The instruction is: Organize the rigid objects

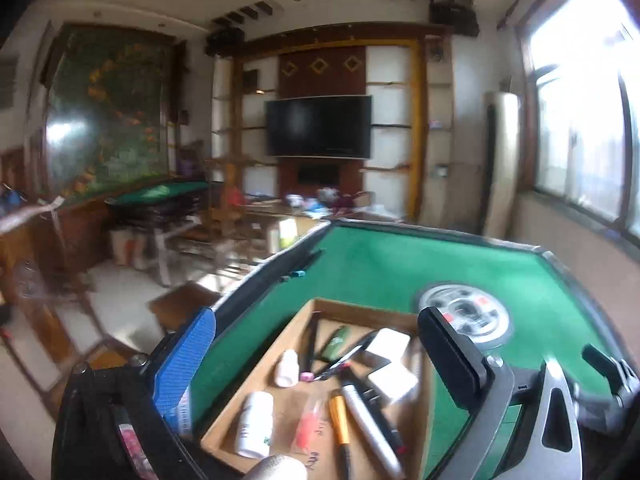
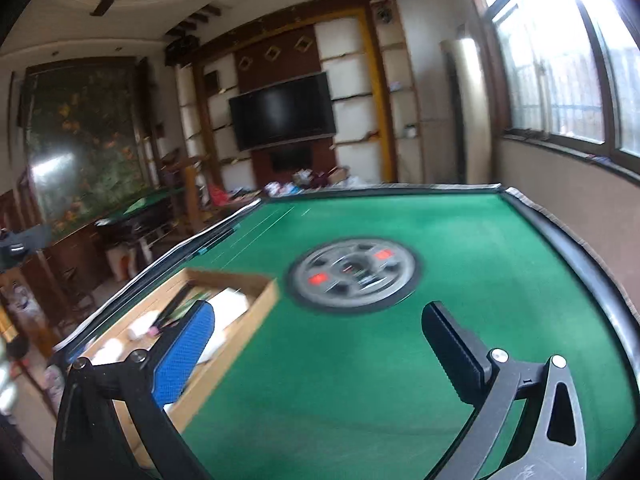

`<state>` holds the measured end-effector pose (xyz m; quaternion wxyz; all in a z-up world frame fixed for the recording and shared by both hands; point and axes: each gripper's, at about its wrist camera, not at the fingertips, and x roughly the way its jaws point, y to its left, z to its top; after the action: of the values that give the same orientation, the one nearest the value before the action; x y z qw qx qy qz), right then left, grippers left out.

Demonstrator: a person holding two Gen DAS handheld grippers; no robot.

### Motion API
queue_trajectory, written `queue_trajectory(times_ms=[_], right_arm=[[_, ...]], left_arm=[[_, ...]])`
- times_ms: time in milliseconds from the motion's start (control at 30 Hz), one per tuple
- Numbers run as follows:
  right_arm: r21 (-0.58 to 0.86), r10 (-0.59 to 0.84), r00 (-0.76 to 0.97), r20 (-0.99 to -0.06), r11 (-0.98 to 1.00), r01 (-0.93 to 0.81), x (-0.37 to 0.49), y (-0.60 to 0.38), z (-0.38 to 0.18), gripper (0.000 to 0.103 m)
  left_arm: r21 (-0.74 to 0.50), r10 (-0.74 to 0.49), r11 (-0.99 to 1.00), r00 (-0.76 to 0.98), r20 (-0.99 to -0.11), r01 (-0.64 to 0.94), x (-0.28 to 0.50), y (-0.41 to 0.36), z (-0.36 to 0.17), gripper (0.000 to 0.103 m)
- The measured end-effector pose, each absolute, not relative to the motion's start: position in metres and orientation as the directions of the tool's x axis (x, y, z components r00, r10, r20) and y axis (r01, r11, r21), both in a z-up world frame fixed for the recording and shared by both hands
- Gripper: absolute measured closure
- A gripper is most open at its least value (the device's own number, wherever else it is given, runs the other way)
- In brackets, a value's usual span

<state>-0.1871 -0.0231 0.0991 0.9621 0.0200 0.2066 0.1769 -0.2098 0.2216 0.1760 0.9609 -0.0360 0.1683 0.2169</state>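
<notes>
A shallow wooden tray (image 1: 360,306) lies on the green felt table (image 1: 372,264), near its left edge. It holds a white bottle (image 1: 254,424), a smaller white bottle (image 1: 287,368), a green tube (image 1: 336,343), two white boxes (image 1: 394,382), a silver marker (image 1: 370,428), an orange pen (image 1: 340,420) and dark pens. My left gripper (image 1: 320,346) hangs above the tray, open, with nothing between its pads. In the right wrist view the tray (image 2: 240,277) sits at the lower left, blurred. My right gripper (image 2: 320,344) is open over bare felt to the right of the tray.
A round grey control hub (image 2: 354,274) is set in the table's middle, just right of the tray. A black padded rim (image 2: 580,256) runs around the table. Beyond the far edge are a cluttered low table, a wall TV (image 1: 319,126) and another green table (image 1: 160,194).
</notes>
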Motion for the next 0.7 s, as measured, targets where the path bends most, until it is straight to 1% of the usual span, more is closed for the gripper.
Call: queue_trajectory(times_ms=[67, 200, 267, 333, 433, 533, 700], right_arm=[[0.068, 0.371, 0.817, -0.442, 0.922, -0.381, -0.194, -0.001, 0.09, 0.0], [-0.038, 0.351, 0.797, -0.492, 0.906, -0.422, -0.207, 0.03, 0.069, 0.0], [-0.043, 0.354, 0.78, -0.516, 0.899, -0.437, -0.21, 0.036, 0.061, 0.0], [-0.044, 0.36, 0.769, -0.528, 0.893, -0.448, -0.212, 0.038, 0.06, 0.0], [-0.05, 0.358, 0.776, -0.519, 0.894, -0.445, -0.216, 0.043, 0.057, 0.0], [-0.045, 0.355, 0.77, -0.531, 0.895, -0.443, -0.216, 0.047, 0.054, 0.0], [-0.045, 0.35, 0.761, -0.546, 0.895, -0.444, -0.213, 0.047, 0.056, 0.0]], left_arm=[[0.014, 0.407, 0.903, 0.845, -0.348, -0.429, -0.209, 0.213, 0.166, 0.001], [-0.065, 0.347, 0.906, 0.82, -0.454, -0.419, -0.215, 0.216, 0.145, 0.001], [-0.061, 0.36, 0.892, 0.788, -0.5, -0.447, -0.212, 0.214, 0.132, 0.001], [-0.052, 0.391, 0.871, 0.754, -0.527, -0.488, -0.209, 0.218, 0.124, 0.001], [-0.075, 0.401, 0.849, 0.729, -0.554, -0.523, -0.208, 0.226, 0.114, 0.001], [-0.084, 0.402, 0.84, 0.719, -0.566, -0.536, -0.205, 0.232, 0.104, 0.001], [-0.06, 0.407, 0.843, 0.706, -0.58, -0.535, -0.202, 0.236, 0.094, 0.001]])
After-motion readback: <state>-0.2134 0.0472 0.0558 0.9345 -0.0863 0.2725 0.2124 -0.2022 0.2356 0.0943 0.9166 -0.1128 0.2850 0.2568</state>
